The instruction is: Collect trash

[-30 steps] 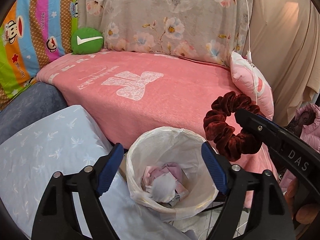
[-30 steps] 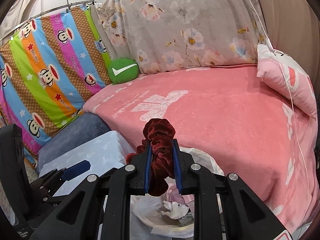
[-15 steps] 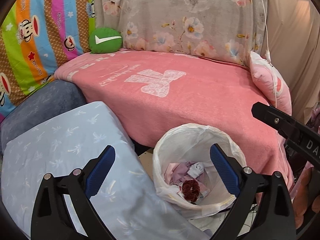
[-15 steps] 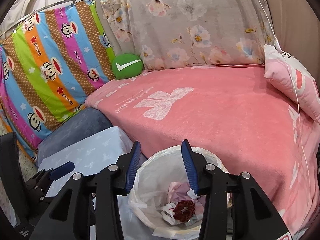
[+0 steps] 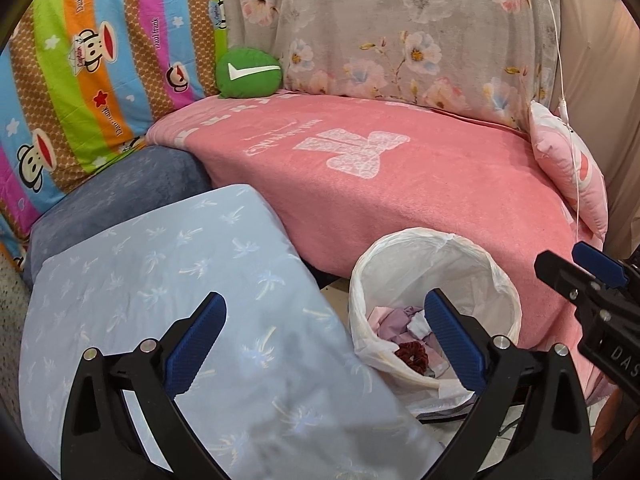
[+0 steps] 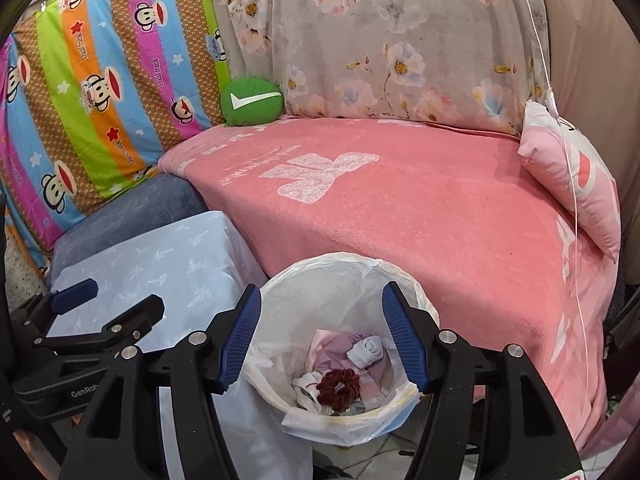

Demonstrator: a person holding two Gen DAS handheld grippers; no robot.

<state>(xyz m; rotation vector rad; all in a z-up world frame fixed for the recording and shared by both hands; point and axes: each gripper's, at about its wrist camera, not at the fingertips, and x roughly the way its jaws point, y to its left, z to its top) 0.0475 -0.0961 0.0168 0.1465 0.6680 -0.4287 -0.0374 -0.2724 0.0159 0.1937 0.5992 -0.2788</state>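
Scrunchie [image 6: 338, 389] in bin [image 6: 344, 272] (litter partly hidden); right hand-held gripper [image 6: 322, 338] opening, empty; left hand-held gripper [image 5: 322, 346] wide, empty.

Fuzzy velvet-like scrunchie [image 6: 338, 388]; thin, crinkled, perhaps plastic bin liner [image 6: 340, 268].

A pink blanket [image 6: 420, 216] covered the bed, with a round green cushion [image 6: 252, 101] at its far corner, a floral sheet [image 6: 384, 36] behind, and a pale blue pillow [image 5: 160, 280] nearby.
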